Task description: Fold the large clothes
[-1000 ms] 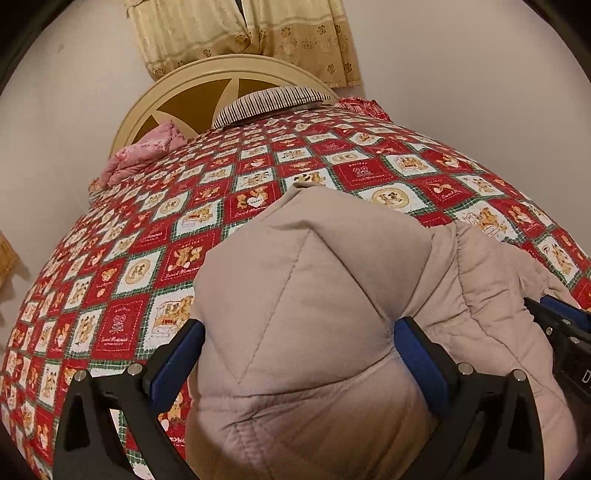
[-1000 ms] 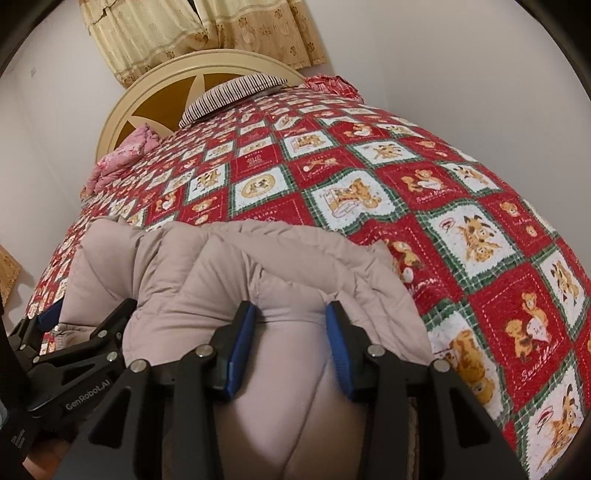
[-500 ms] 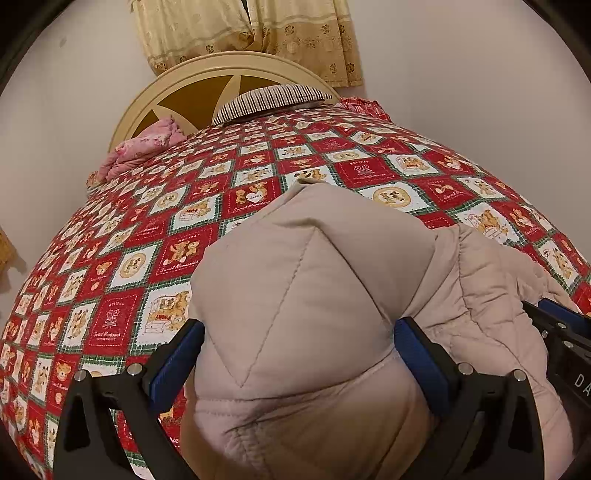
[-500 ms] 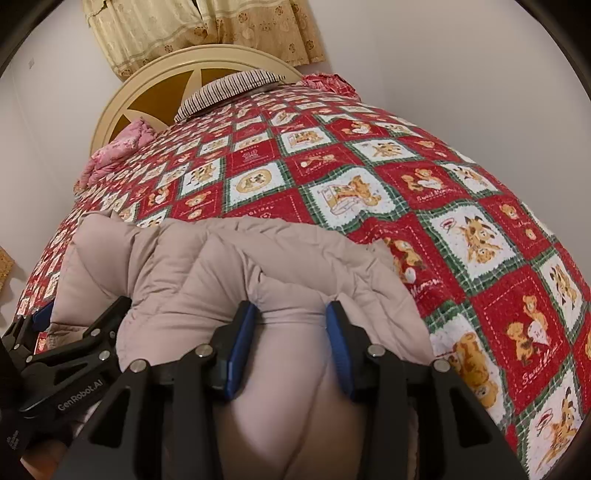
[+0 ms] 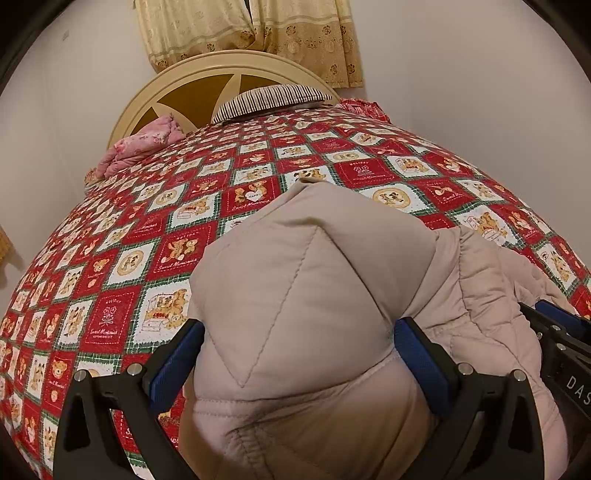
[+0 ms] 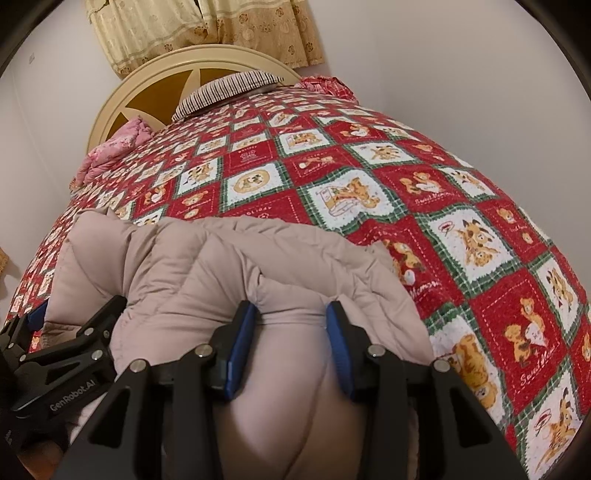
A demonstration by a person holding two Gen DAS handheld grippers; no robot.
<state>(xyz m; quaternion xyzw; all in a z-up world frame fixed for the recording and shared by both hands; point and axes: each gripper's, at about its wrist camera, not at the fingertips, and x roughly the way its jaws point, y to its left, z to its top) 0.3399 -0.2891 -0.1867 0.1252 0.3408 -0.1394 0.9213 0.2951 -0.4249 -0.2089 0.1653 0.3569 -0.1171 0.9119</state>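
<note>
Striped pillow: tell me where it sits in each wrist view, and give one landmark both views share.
Left wrist: striped pillow upper centre, against the headboard.
Right wrist: striped pillow upper left of centre, same spot on the bed.
Shared landmark: cream round headboard.

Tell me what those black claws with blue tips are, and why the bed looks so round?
They are two grabbing tools, one in each of a person's hands. Each tool carries a small camera looking along its two fingers, and its wide lens makes the bed bulge like a ball. One picture comes from the left gripper, the other from the right gripper. Both are pinching the near edge of a puffy beige quilted jacket, which the person is folding. The jacket lies on a red teddy-bear quilt. Far off you can see a striped pillow, a pink blanket, the cream headboard and yellow curtains.
</note>
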